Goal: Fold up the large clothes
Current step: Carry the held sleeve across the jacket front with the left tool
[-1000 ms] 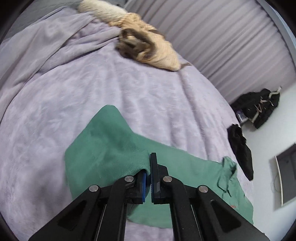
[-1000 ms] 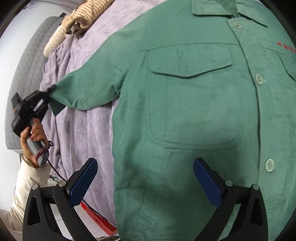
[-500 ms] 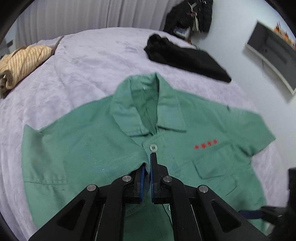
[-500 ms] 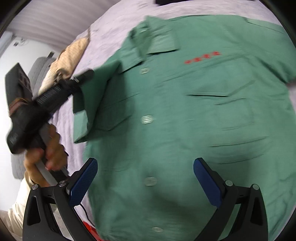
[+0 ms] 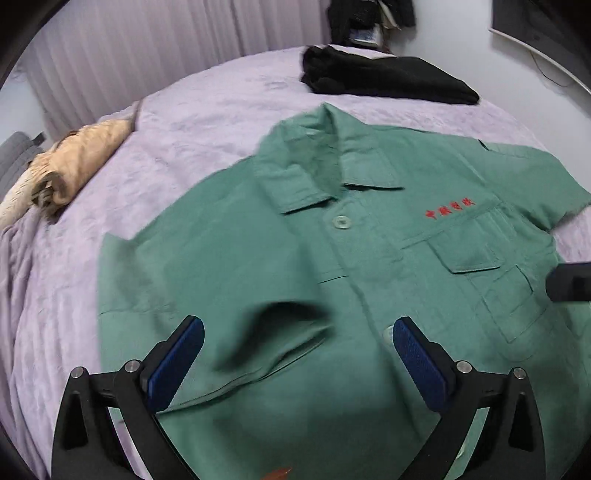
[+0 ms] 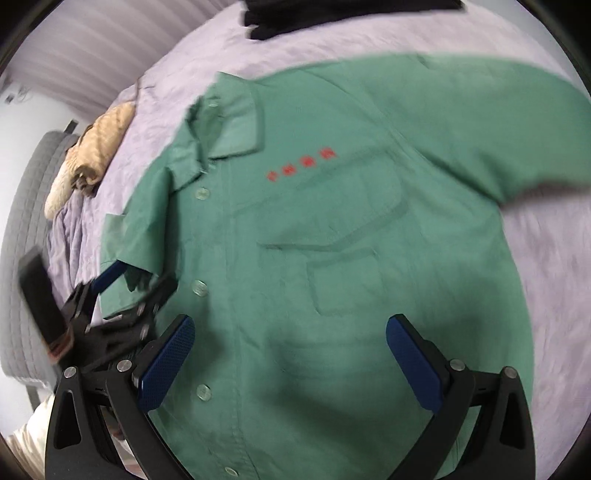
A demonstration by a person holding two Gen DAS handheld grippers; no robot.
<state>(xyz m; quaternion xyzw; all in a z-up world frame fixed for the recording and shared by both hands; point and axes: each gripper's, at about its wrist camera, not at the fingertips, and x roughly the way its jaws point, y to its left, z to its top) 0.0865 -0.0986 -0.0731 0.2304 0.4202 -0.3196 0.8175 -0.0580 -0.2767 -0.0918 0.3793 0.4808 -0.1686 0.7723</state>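
A green short-sleeved shirt (image 5: 369, 258) with red characters lies face up and buttoned on the lilac bedspread (image 5: 203, 122). Its left sleeve (image 5: 273, 332) is folded inward over the chest. My left gripper (image 5: 297, 325) hovers over that sleeve with its jaws opening wide; the cloth lies below and between the fingers, and the pads do not press it. In the right wrist view the left gripper (image 6: 138, 278) shows at the shirt's (image 6: 332, 240) left edge, sleeve cloth loose between its fingers. My right gripper (image 6: 290, 325) stands open above the lower front, holding nothing.
A black garment (image 5: 384, 77) lies at the bed's far side beyond the collar. A rolled beige striped garment (image 5: 74, 166) sits at the far left near the grey headboard (image 6: 22, 221). Pleated curtains (image 5: 147, 55) stand behind the bed. A screen (image 5: 546, 33) hangs on the right wall.
My left gripper carried the sleeve from the bed's left side inward over the shirt front, then opened and let it go. The right gripper, still open, shifted across the shirt toward the right.
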